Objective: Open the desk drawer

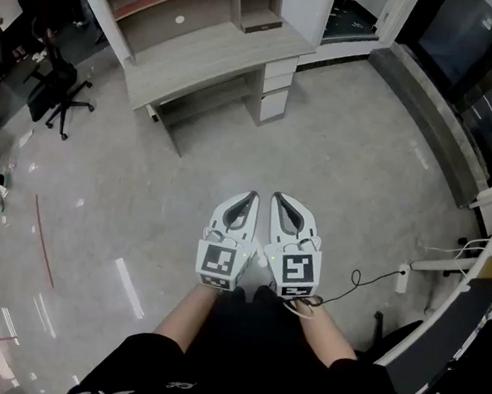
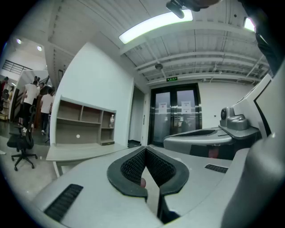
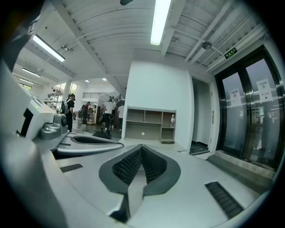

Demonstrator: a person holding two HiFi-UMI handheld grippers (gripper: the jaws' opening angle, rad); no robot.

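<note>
With left tool [image 1: 247, 199] and right tool [image 1: 279, 199] closed empty, grip the likely stiff, free-sliding drawer [image 1: 277, 84], 12 o'clock, by its front edge.

- Pale grey wooden shelf unit [image 1: 161, 2] on the tabletop [image 1: 216, 59]: cut off by head view's top edge.
- White stacked drawers [image 1: 277, 84]: handles too small to tell.
- Left gripper view: drawers hidden behind left tongs [image 2: 146, 153].
- Small pale item [image 3: 172, 120] on shelf: too small to identify.
</note>
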